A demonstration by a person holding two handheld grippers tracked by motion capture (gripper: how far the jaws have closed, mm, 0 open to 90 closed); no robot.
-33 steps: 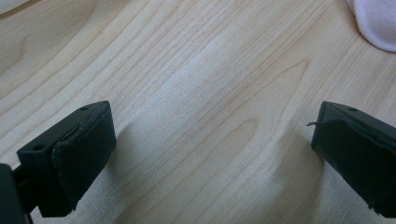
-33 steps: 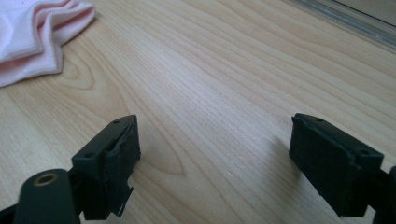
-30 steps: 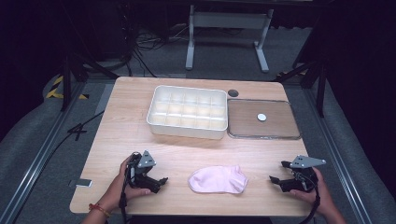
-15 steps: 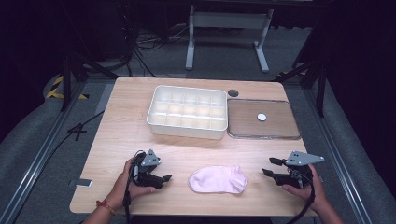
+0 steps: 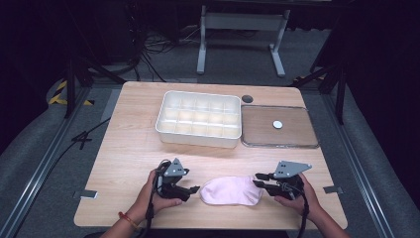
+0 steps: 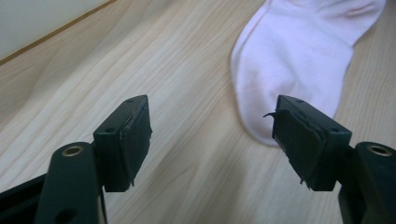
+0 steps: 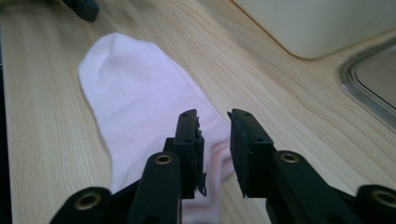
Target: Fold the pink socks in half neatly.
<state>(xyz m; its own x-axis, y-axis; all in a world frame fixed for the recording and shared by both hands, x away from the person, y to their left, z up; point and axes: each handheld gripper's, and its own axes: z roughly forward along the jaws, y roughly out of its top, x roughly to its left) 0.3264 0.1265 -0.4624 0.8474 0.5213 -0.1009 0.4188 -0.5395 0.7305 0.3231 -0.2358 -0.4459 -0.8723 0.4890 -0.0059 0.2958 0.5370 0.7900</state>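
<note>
- A pink sock (image 5: 232, 190) lies flat near the front edge of the surface (image 5: 129, 144), between both hands, handy for either.
- Left gripper (image 5: 190, 189) sits just beside its end, fingers (image 6: 123, 140) wide apart, empty.
- Right gripper (image 5: 258, 179) meets the other end, fingers (image 7: 189, 149) narrowly parted, gripping nothing.
- Bare wood separates the sock from the white tray (image 5: 198, 119) and clear lid (image 5: 277, 126) behind.

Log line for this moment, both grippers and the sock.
left gripper: open, at sock's left end | right gripper: narrow gap, at right end | pink sock: flat on table, ungrasped | divided tray: empty
</note>
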